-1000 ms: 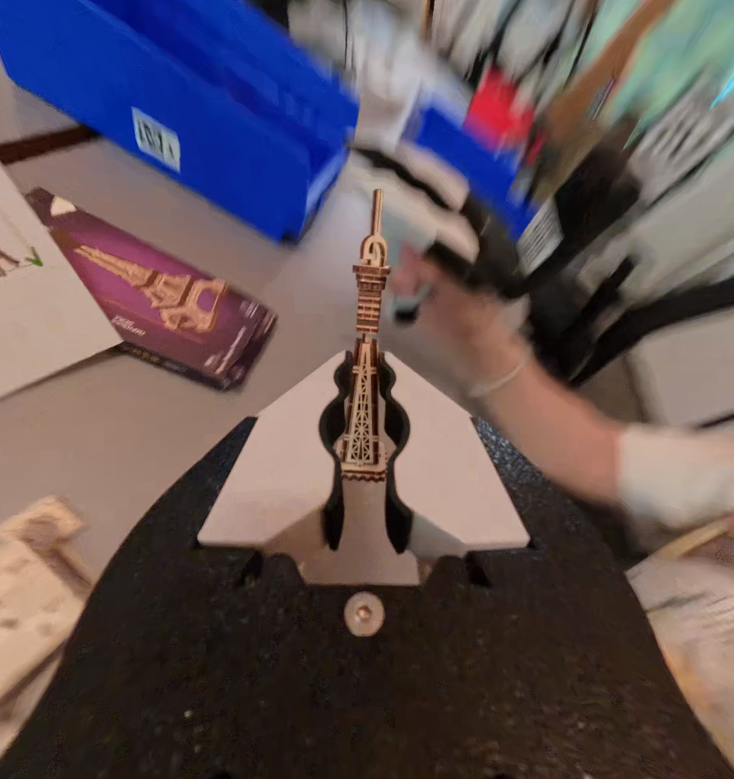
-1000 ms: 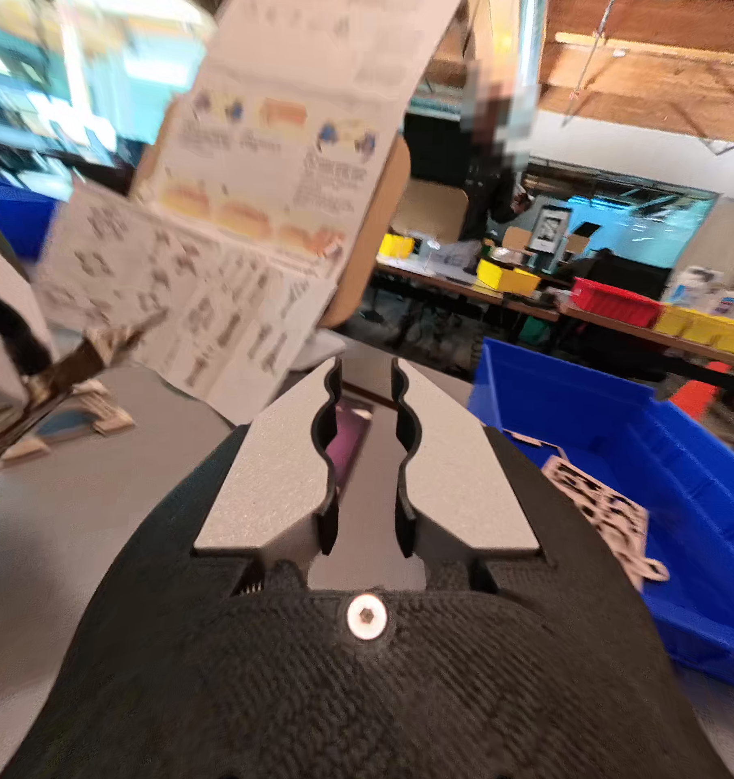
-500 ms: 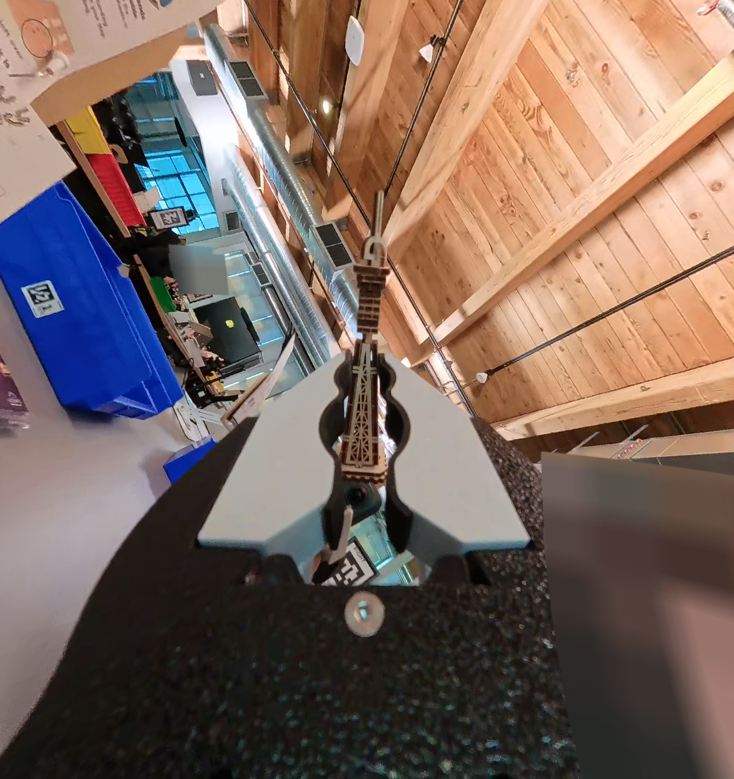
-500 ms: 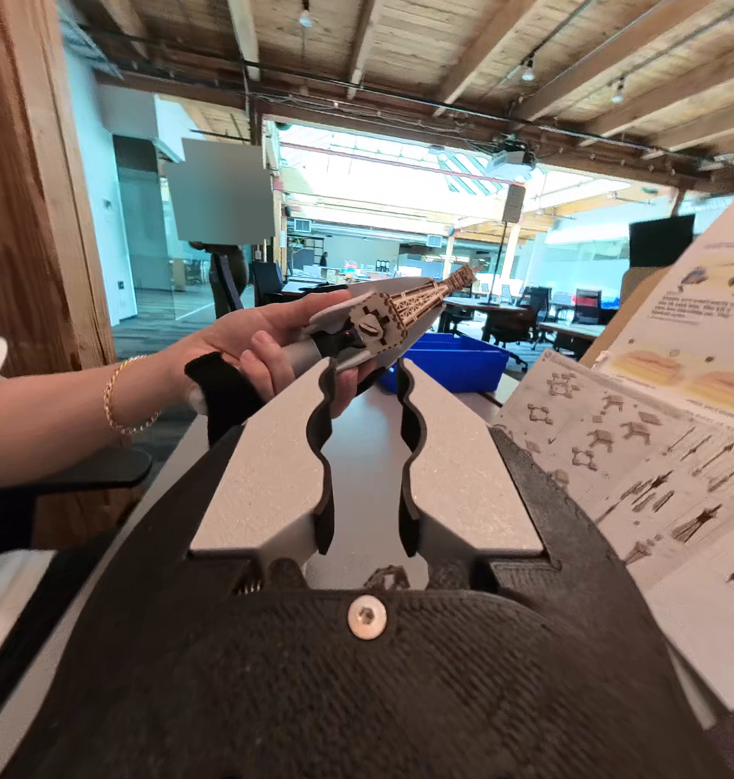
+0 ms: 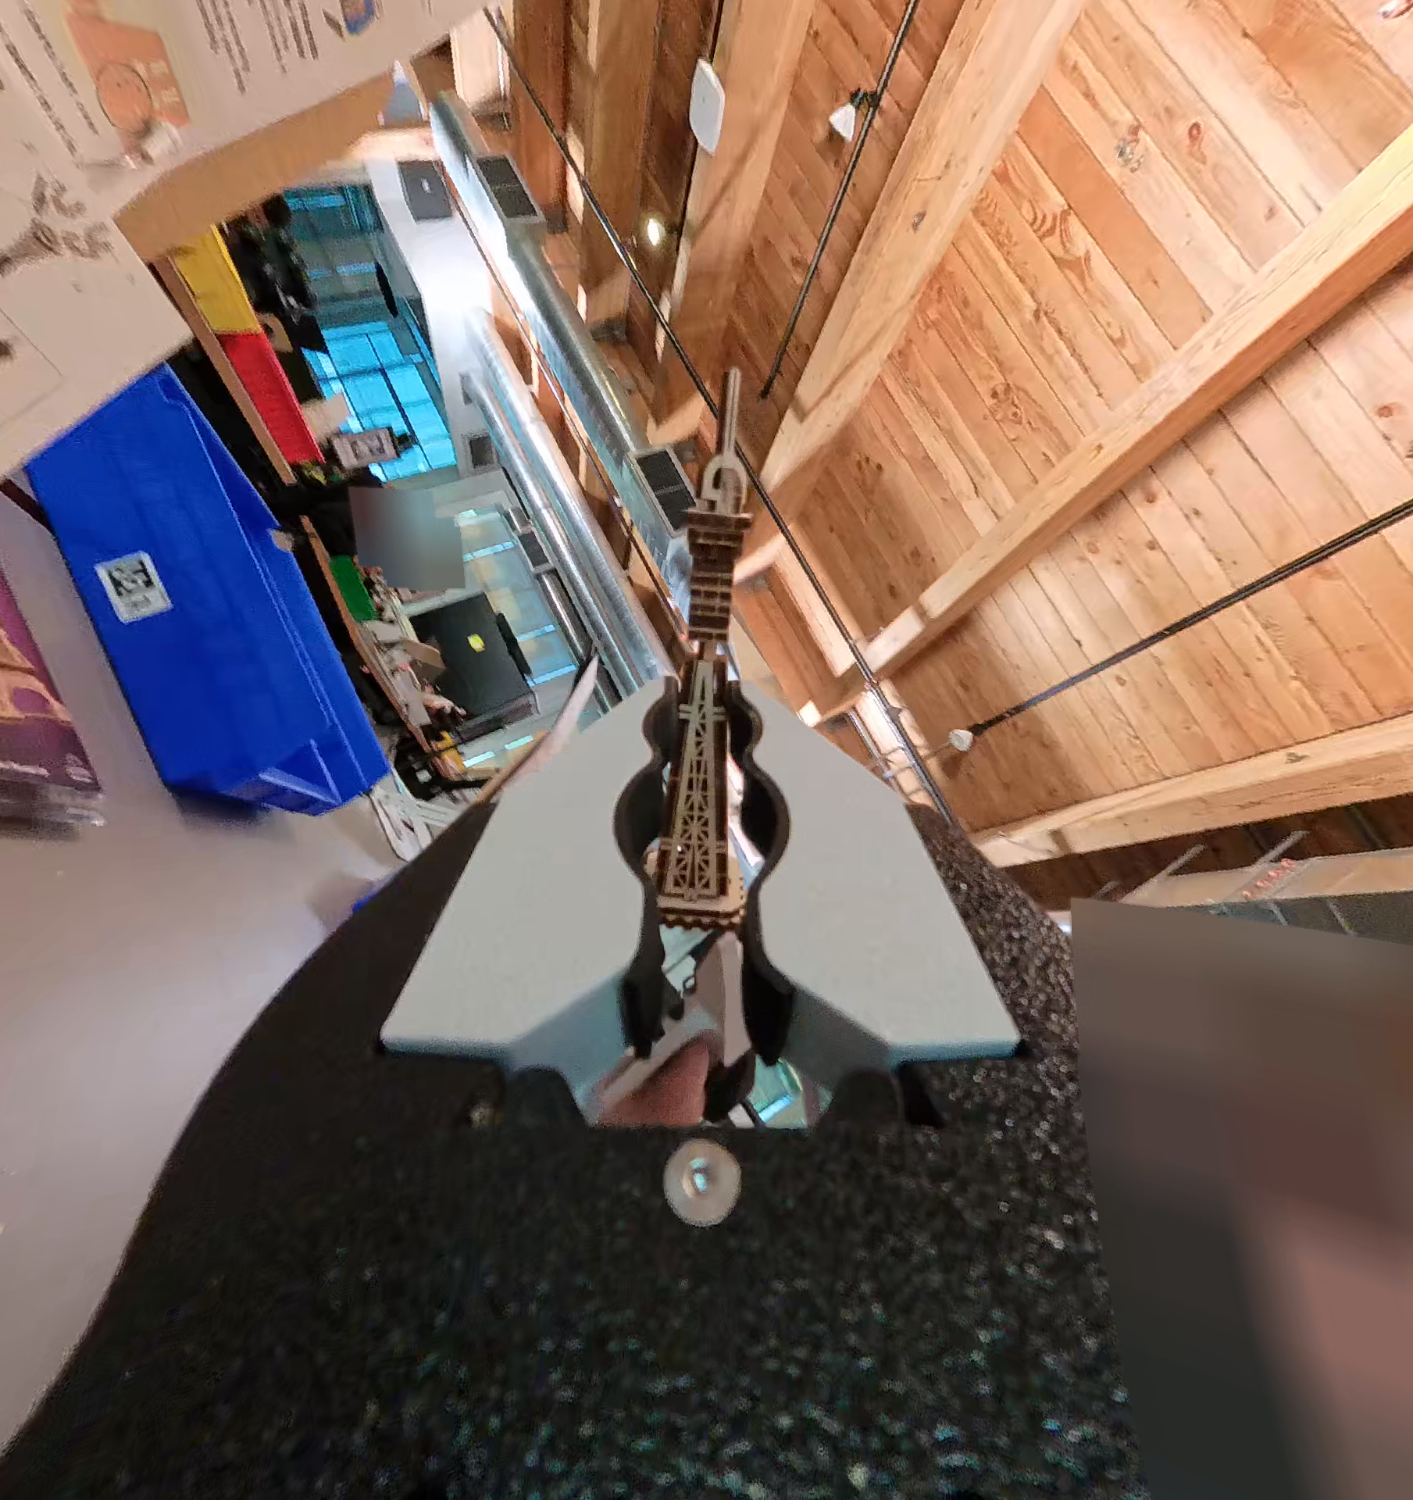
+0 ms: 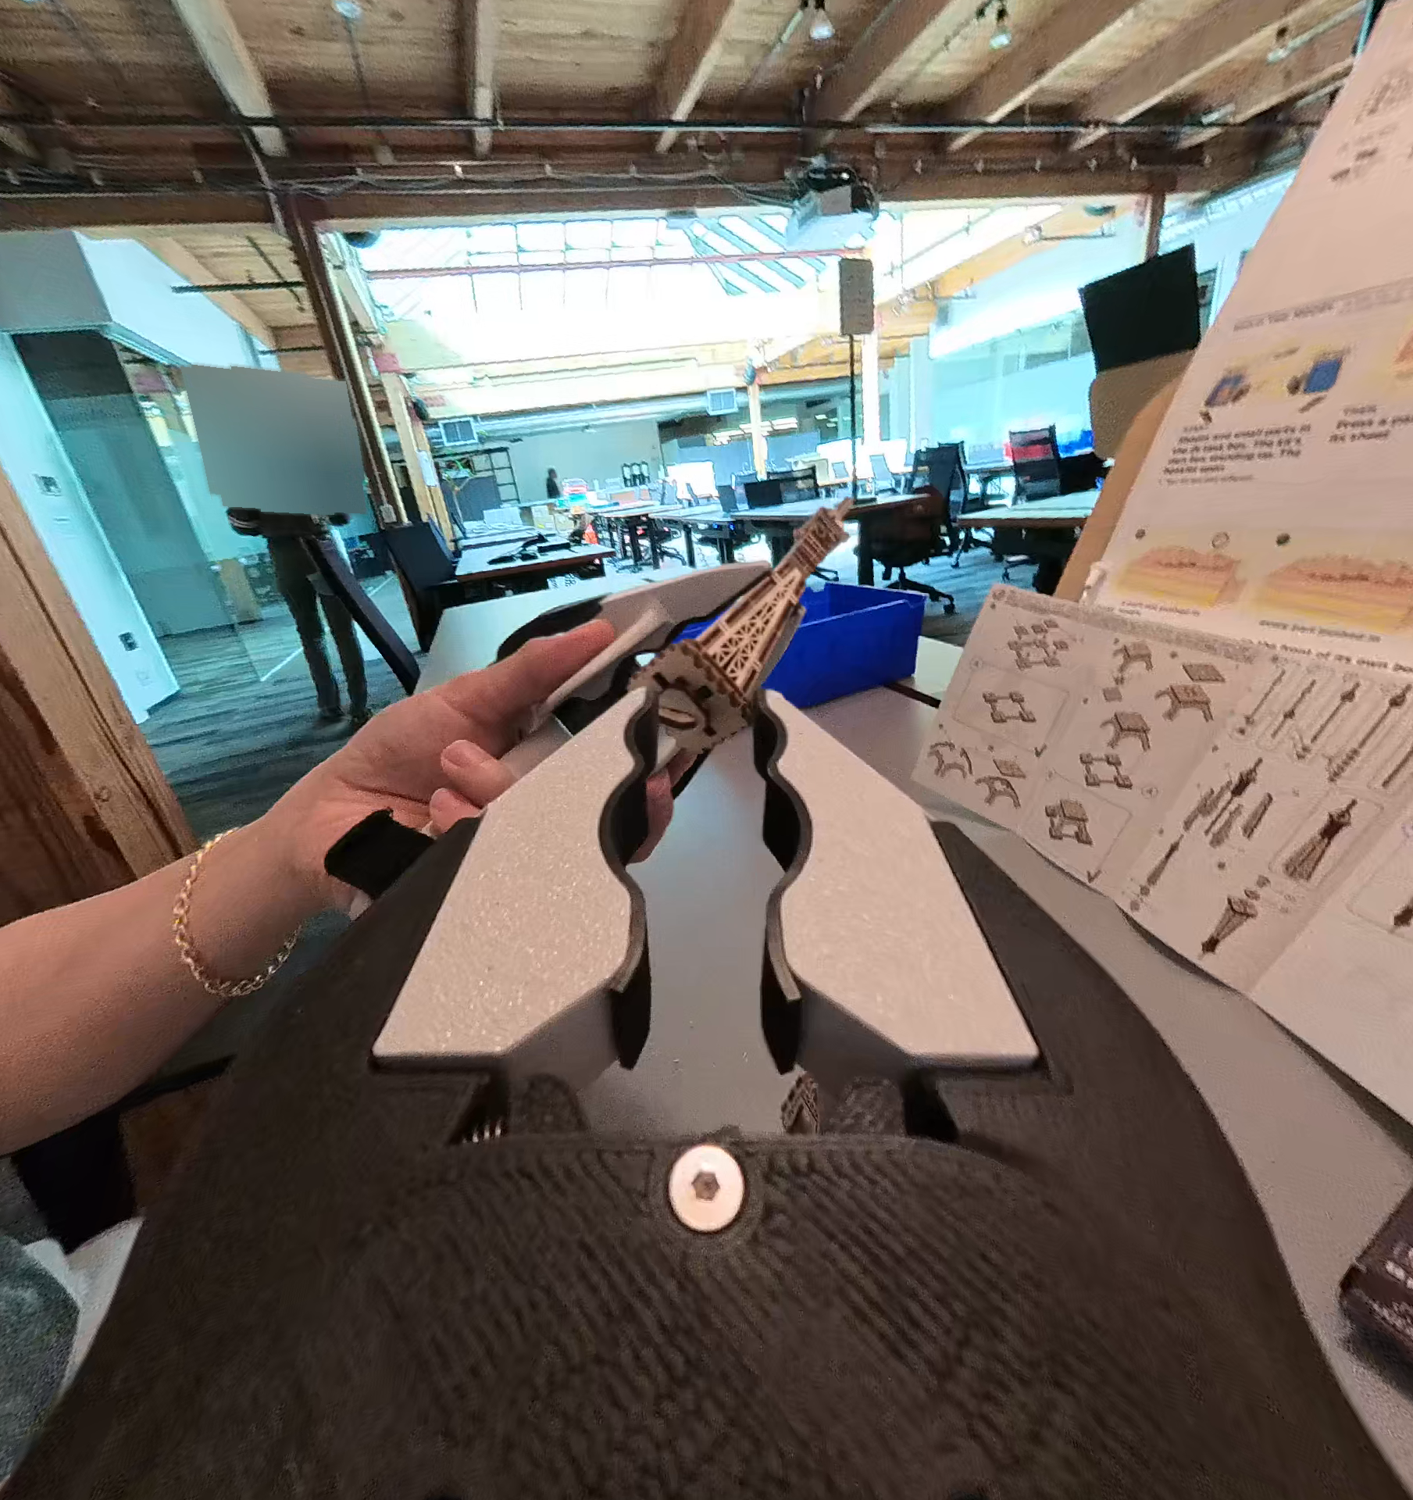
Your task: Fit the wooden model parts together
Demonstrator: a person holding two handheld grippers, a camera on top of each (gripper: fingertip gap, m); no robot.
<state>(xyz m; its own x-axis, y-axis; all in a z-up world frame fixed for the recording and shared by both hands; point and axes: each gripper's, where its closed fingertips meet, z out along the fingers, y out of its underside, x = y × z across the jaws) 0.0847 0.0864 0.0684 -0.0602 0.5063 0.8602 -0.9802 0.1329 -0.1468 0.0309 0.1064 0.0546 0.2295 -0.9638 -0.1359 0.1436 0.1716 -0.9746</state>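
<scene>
The wooden tower piece (image 5: 701, 779) is pinched between the two grey fingers of the left gripper (image 5: 701, 714), whose jaws are pressed against its lattice body from both sides. The thin spire of the piece is pointed away from the camera, toward the wooden ceiling (image 5: 1092, 406), and its wider toothed base is seen near the lower end of the fingers. In the right wrist view the same wooden tower piece (image 6: 756, 625) is seen from the side, held up in the air at a slant, with its round base turned toward the camera and its tip raised to the right. It is carried there by the left gripper (image 6: 687, 592), which is held by a person's hand (image 6: 435, 747) with a gold bracelet (image 6: 216, 933) on the wrist. The jaws of the right gripper (image 6: 703, 714) are spread apart and nothing is held between them; the base of the tower is seen just above and between its fingertips, but whether they touch cannot be told. An instruction sheet (image 6: 1214, 771) with drawings is propped at the right, a blue bin (image 6: 841, 641) is placed on the table (image 6: 711, 933) behind the tower, and a dark box (image 6: 1409, 1290) is lying at the right edge.
</scene>
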